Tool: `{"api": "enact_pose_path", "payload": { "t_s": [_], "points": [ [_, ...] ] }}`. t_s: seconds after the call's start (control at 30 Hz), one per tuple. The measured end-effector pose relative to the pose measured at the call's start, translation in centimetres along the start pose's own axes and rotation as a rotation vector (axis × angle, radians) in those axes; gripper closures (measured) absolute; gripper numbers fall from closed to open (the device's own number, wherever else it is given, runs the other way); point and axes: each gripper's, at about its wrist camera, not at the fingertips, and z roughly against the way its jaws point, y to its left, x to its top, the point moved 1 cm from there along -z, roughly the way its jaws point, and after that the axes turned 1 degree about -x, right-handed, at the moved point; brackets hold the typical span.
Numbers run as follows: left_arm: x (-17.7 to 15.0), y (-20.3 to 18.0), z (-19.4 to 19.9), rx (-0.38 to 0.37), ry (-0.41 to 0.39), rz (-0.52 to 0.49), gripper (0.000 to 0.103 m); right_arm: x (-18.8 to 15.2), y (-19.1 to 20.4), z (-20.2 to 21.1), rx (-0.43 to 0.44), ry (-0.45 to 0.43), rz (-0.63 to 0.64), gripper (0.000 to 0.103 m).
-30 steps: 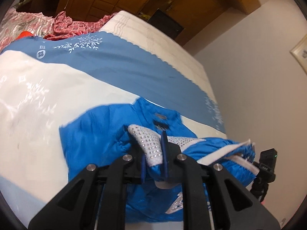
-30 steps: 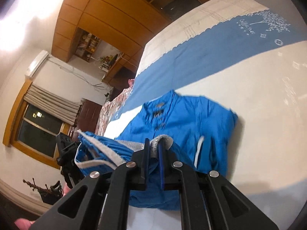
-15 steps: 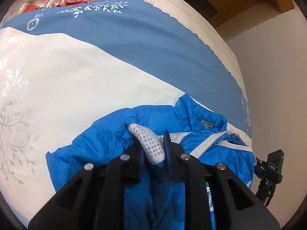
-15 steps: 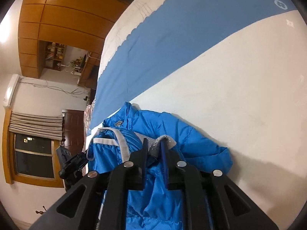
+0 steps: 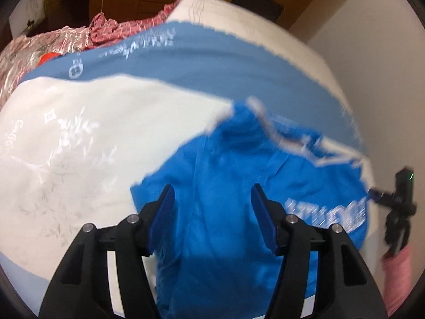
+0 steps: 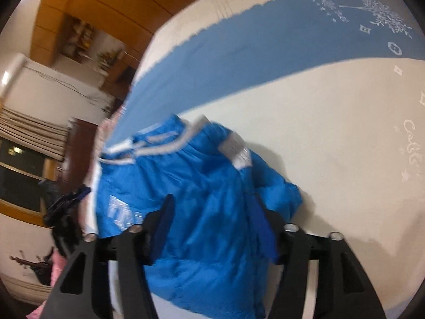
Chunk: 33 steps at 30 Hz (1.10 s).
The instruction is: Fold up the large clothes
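Both claws, left (image 5: 212,199) and right (image 6: 212,207), have just been opening, jaws apart over the jacket (image 5: 239,212), apparently letting the fold settle onto the bed (image 5: 106,133) ahead.

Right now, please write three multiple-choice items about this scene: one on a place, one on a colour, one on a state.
1. Where does the jacket lie?
A. on the bed cover
B. on the floor
C. on a hanger

2. What colour is the jacket's main fabric?
A. red
B. bright blue
C. black

3. How do both grippers stand?
A. shut on the jacket
B. shut and empty
C. open

Answers:
1 A, the jacket rests on the white and blue cover.
2 B, blue with white trim.
3 C, the left gripper and the right gripper have just been opening, with pads clear of the cloth.
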Motion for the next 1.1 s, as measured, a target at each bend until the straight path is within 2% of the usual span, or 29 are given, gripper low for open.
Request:
{"api": "enact_pose_path", "payload": {
  "t_s": [0.07, 0.1, 0.13, 0.2, 0.27, 0.37, 0.43, 0.53, 0.63, 0.8, 0.87, 0.93, 0.97, 1.1],
  "points": [
    [-1.0, -0.5, -0.9, 0.024, 0.017, -0.024, 0.048, -0.3, 0.1, -1.5, -0.034, 0.025, 0.017, 0.04],
    [-1.5, -0.9, -1.2, 0.04, 0.022, -0.045, 0.061, -0.4, 0.3, -1.9, -0.049, 0.027, 0.03, 0.046],
    [-1.7, -1.4, -1.6, 0.054, 0.025, -0.06, 0.068, -0.5, 0.7, -2.2, -0.065, 0.028, 0.048, 0.053],
    [-1.6, -2.2, -1.9, 0.063, 0.01, -0.073, 0.091, -0.6, 1.2, -2.3, -0.086, 0.021, 0.062, 0.081],
    [-0.9, -2.6, -1.5, 0.052, -0.033, -0.056, 0.095, -0.4, 1.7, -1.7, -0.087, 0.0, 0.076, 0.092],
    [0.3, -3.0, -0.1, 0.045, -0.118, -0.037, 0.096, 0.6, 1.9, 0.3, -0.084, -0.073, 0.063, 0.095],
    [1.3, -3.3, -0.2, 0.052, -0.138, -0.021, 0.096, 1.2, 1.6, 1.5, -0.072, -0.106, 0.031, 0.095],
    [2.2, -3.1, -2.2, 0.094, -0.108, -0.003, 0.096, 1.6, 0.7, 1.2, -0.104, -0.103, -0.003, 0.095],
    [2.1, -2.0, -5.4, 0.113, -0.028, 0.009, 0.094, 1.4, -0.5, -1.3, -0.184, -0.064, -0.011, 0.095],
    [1.8, -1.3, -7.2, 0.122, 0.011, 0.018, 0.087, 0.6, -1.9, -4.3, -0.182, -0.039, -0.06, 0.092],
    [2.1, -1.0, -6.9, 0.11, 0.026, 0.05, 0.086, 0.5, -1.9, -4.3, -0.189, -0.035, -0.067, 0.092],
    [2.2, -0.8, -5.9, 0.126, 0.023, 0.074, 0.08, 0.4, -1.8, -3.4, -0.201, -0.043, -0.077, 0.089],
    [2.2, -0.5, -5.3, 0.131, 0.012, 0.083, 0.078, 1.0, -1.4, -3.3, -0.199, -0.051, -0.085, 0.081],
    [1.5, -0.8, -0.4, 0.151, -0.095, 0.082, 0.074, -0.4, -0.7, 0.3, -0.197, -0.1, -0.057, 0.079]
  ]
}}
